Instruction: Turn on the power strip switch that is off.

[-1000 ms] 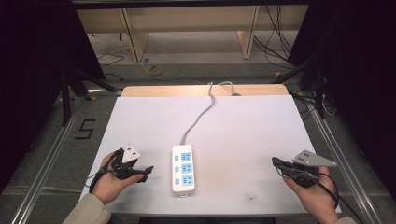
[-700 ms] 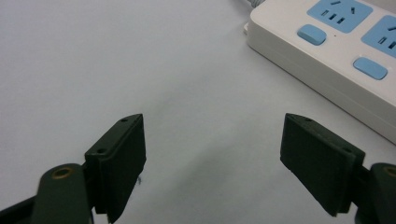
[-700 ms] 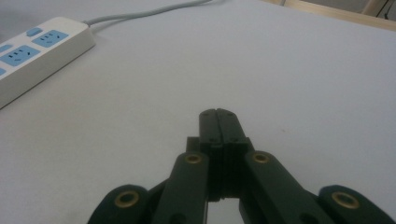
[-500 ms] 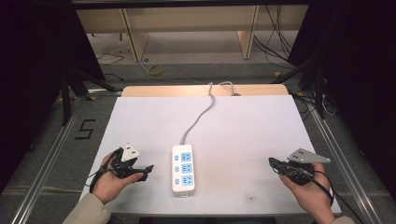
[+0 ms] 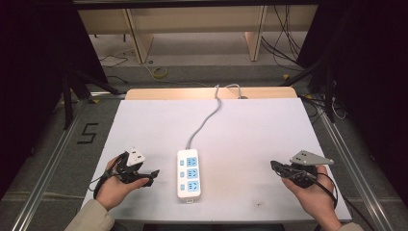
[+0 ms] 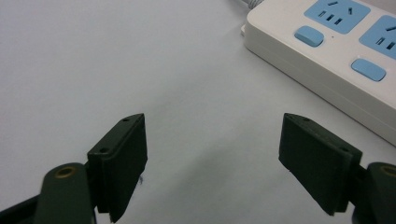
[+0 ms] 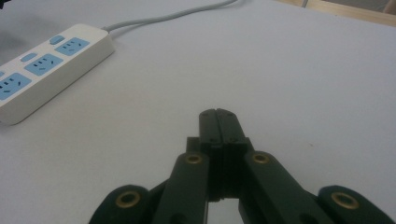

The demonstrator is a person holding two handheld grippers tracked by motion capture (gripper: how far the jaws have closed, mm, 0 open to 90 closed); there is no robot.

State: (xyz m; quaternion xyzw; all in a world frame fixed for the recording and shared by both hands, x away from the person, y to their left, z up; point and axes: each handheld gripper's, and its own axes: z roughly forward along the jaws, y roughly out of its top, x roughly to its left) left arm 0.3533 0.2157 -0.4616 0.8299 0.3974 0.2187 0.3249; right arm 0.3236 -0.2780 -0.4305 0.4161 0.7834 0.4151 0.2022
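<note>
Power strip [image 5: 188, 174]: one white strip lying flat near the front edge of the table [image 5: 250, 125], between the two hands, touched by neither. Comparison with the earlier pictures shows almost no change: the strip lies where it did, the left hand has kept its place, and the right hand has shifted only slightly at the table's right edge, so the work on the strip appears not yet begun. Left gripper [image 5: 144, 176]: jaws spread wide, nothing between them, pointing toward the strip's side just beside it [image 6: 327, 56]. Right gripper [image 5: 276, 166]: jaws pressed fully together, empty, well apart from the strip [image 7: 51, 65]. Count: two grippers, one strip carrying three blue socket panels and three blue switches, and one grey cable [image 5: 204, 120] running from its far end off the back of the table.
</note>
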